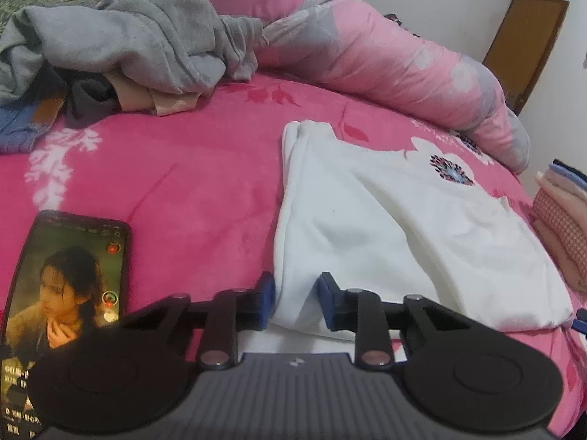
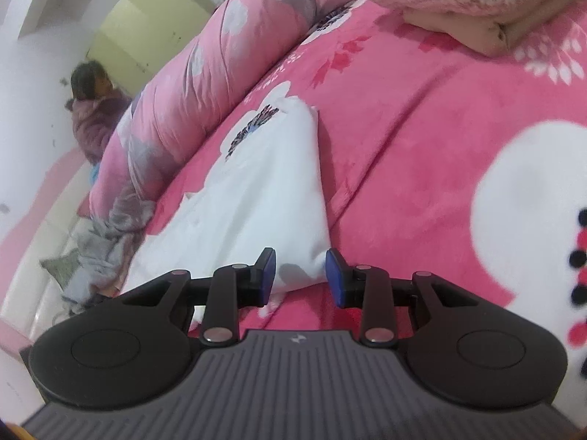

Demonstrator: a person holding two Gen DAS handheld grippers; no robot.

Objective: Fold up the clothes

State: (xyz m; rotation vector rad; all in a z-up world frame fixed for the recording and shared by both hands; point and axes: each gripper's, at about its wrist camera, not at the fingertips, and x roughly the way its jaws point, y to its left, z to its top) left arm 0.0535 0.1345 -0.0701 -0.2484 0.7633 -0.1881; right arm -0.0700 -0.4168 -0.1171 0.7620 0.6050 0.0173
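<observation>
Lying flat on the pink floral bed cover [image 1: 205, 183], the white garment [image 1: 403, 234] is folded into a long panel with a small dark flower print near its far end. It sits toward the near edge of the bed, its length running away toward the rolled pink quilt [image 1: 385, 47] that lines the far edge.

The left gripper [image 1: 296, 300] hovers at the garment's near left corner. Its blue-padded fingers stand apart, with a fold of white cloth between them; the pads do not press it. The right gripper [image 2: 300, 273] sits at another near corner of the same garment, its jaws likewise spread, the cloth tip between the pads and not pinched.

A phone [image 1: 69, 293] with a lit screen lies on the bed cover at the near left corner, just beside the left gripper. A loose heap of grey and other clothes [image 1: 146, 47] occupies the far left corner. A stack of folded clothes [image 1: 565, 212] rests at the bed's right edge, well apart from the white garment. In the right wrist view a person in a purple jacket [image 2: 93, 110] sits beyond the quilt.
</observation>
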